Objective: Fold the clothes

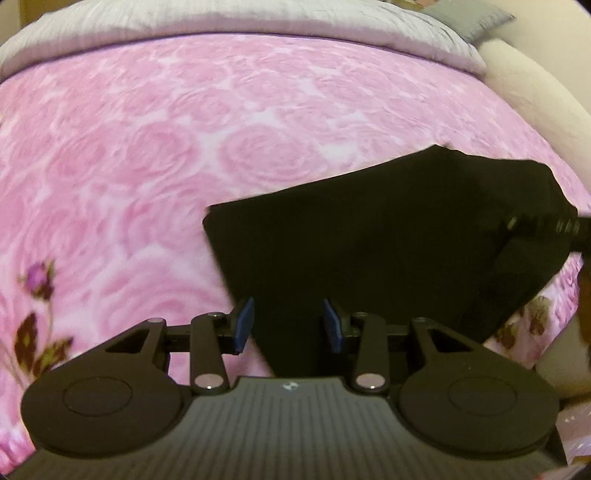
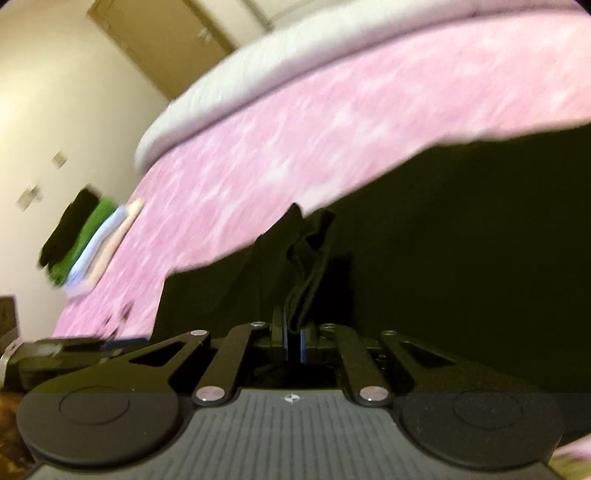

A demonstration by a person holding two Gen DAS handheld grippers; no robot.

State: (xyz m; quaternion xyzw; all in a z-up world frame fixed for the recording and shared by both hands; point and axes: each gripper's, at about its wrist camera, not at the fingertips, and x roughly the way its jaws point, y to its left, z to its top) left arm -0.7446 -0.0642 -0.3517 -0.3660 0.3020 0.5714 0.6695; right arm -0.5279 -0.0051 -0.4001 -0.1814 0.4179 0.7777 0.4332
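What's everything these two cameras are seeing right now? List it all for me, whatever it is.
black garment: one, black, on the pink blanket; a bunched fold is pinched in the right gripper.
pink blanket: one, pink rose pattern, covering the bed.
grey bedding: one, pale grey, along the far edge of the bed.
stack of folded clothes: one pile, black, green, pale blue and cream, at the bed's far edge.
door: one, tan, in the cream wall.
left gripper: one, black with blue pads, open over the garment's near corner.
right gripper: one, black with blue pads, shut on cloth.
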